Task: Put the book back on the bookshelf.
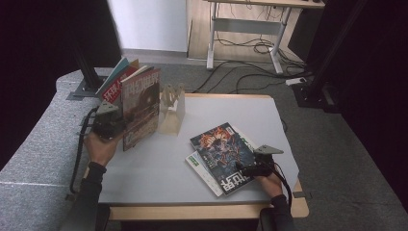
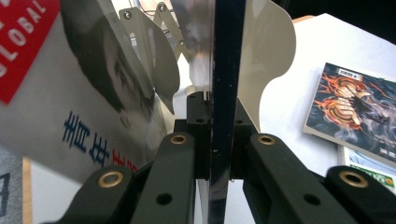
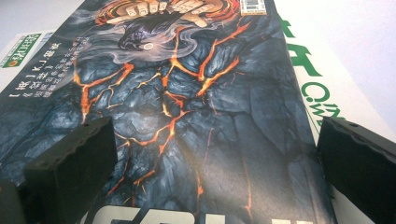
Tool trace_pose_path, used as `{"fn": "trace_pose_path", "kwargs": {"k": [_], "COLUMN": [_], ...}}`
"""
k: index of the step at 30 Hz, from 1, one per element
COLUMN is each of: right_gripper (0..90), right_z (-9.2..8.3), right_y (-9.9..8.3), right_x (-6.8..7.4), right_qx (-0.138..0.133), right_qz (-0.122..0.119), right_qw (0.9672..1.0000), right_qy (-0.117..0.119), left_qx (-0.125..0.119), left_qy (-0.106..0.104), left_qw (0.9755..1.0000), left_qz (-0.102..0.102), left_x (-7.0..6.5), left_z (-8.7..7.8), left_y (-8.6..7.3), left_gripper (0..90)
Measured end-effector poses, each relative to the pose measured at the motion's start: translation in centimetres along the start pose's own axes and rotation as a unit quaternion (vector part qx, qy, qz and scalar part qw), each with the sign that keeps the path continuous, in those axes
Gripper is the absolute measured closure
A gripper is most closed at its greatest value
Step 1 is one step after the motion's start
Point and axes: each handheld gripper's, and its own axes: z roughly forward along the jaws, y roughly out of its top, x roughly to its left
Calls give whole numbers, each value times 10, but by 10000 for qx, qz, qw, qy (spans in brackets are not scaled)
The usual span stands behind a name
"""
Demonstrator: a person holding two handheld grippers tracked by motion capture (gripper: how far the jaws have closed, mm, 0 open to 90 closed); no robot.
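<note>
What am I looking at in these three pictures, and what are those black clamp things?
A person sits at a white table and works with a hand-held gripper in each hand: a clamp with two black jaws. One picture looks down from above; the other two come from small cameras riding on the clamps, looking along their jaws.

The left hand-held gripper is shut on the edge of an upright magazine, seen edge-on in its own view, beside a small rack with other magazines leaning behind it. The right hand-held gripper hangs with its jaws open above a dark magazine with glowing orange cracks, which lies flat on a white and green magazine.
</note>
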Motion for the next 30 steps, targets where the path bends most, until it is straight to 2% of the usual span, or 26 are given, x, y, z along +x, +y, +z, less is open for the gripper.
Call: {"fn": "trace_pose_path", "kwargs": {"k": [9, 17, 25, 30], "right_gripper": [0, 0, 0, 0], "right_z": [0, 0, 0, 0], "right_y": [0, 0, 0, 0], "right_x": [0, 0, 0, 0], "right_qx": [-2, -2, 0, 0], "right_qz": [5, 7, 8, 5], "right_qw": [10000, 10000, 10000, 10000], "right_qy": [0, 2, 1, 1], "left_qx": [-88, -182, -295, -317], "left_qy": [98, 146, 250, 338], "left_qw": [9999, 9997, 9992, 9989], "left_qz": [5, -60, -22, 51], "left_x": [1, 2, 2, 0], "left_z": [19, 35, 48, 57], "left_y": [8, 9, 13, 9], "left_gripper": [845, 844, 844, 844]}}
